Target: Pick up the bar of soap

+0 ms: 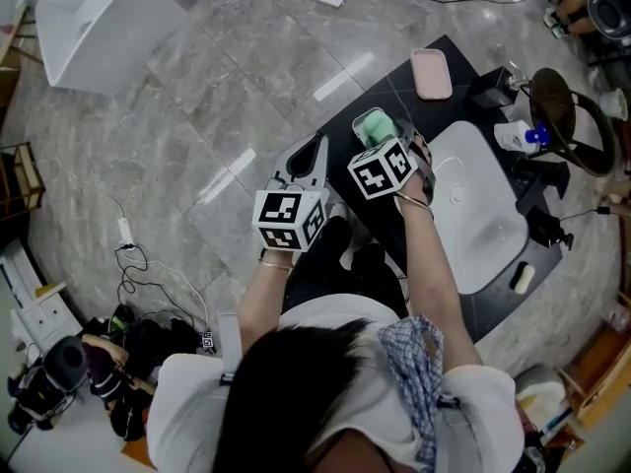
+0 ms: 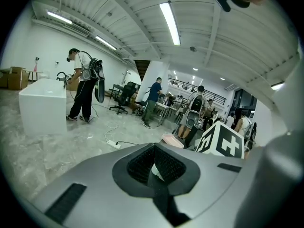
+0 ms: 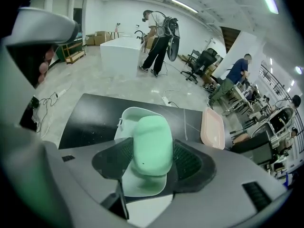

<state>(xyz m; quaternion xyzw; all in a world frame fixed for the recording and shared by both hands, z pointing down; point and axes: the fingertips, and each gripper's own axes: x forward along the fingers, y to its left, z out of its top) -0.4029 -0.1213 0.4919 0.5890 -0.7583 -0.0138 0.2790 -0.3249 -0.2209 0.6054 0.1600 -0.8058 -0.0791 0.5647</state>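
Head view and both gripper views, one moment. The right tongs (image 3: pixel 151 158) are closed on the bar of soap (image 3: pixel 152 144), a rounded pale-green bar gripped across its sides by the two ribbed pads (image 3: pixel 190 161). The bar sits directly over a pale-green soap dish (image 3: pixel 124 120), whose rim shows beyond and beneath it. Whether the bar touches the dish cannot be told.

The dish stands on a black surface (image 3: pixel 90 118), with a pink tray (image 3: pixel 212 127) lying well apart to its right. In the head view the right tongs (image 1: pixel 386 138) reach forward over the same dish (image 1: pixel 367 122) near the surface's front edge. The pink tray (image 1: pixel 431 73) lies farther along the surface (image 1: pixel 463 57), and a white sink basin (image 1: pixel 473 215) is set into it on the right.

The right marker cube (image 1: pixel 380 168) and the left marker cube (image 1: pixel 289 217) stand side by side, close together. The left tongs (image 2: pixel 154 167) are closed and hold nothing. Their pads meet at the tips, leaving only a small notch through which something white shows. In the head view the left tongs (image 1: pixel 308 161) hang just left of the surface, over the grey marble floor (image 1: pixel 197 97).

Background: a white box (image 1: pixel 99 18) stands on the floor, and a person (image 3: pixel 159 37) stands at it.
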